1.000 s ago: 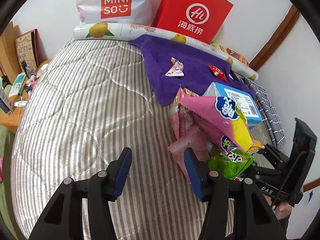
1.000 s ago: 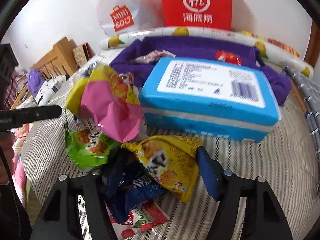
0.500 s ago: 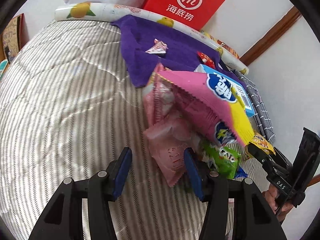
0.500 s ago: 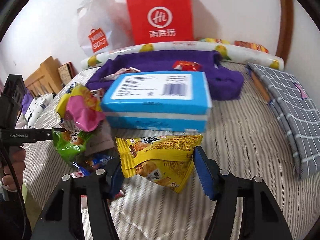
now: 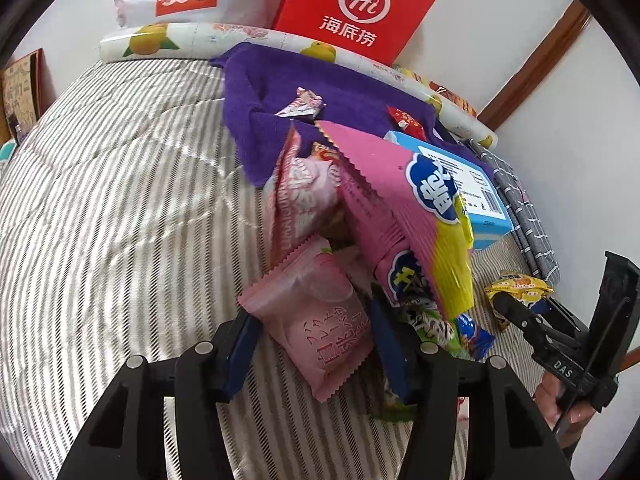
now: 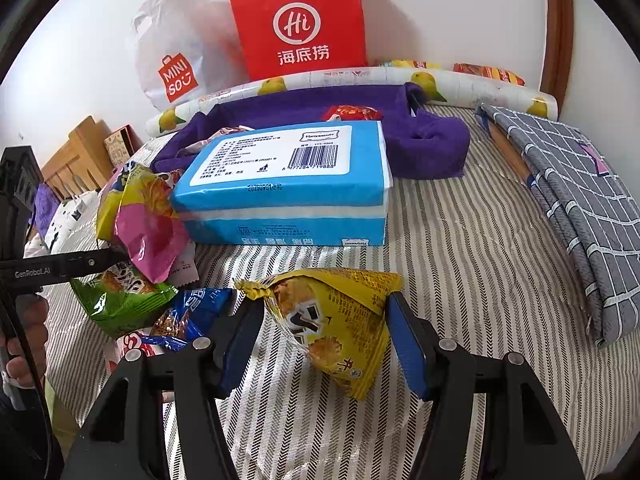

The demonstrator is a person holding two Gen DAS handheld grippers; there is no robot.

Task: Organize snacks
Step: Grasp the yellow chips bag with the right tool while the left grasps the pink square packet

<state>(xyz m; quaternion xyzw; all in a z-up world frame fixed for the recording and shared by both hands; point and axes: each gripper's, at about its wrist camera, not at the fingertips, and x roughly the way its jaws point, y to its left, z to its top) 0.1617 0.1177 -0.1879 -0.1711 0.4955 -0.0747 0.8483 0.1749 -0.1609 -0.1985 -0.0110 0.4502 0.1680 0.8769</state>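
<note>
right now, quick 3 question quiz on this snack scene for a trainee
1. True or false: the right gripper is shut on the yellow crinkly foil snack packet.
2. In the right wrist view, which thing lies to the right of the blue plastic-wrapped tissue pack?
A. the grey checked folded cloth
B. a green foil packet
C. a white plastic shopping bag
3. Fill in the colour: the small red sweet wrapper lies on the ___ terry towel.

Key
1. True: both pads sit against the packet's sides.
2. A
3. purple
</note>
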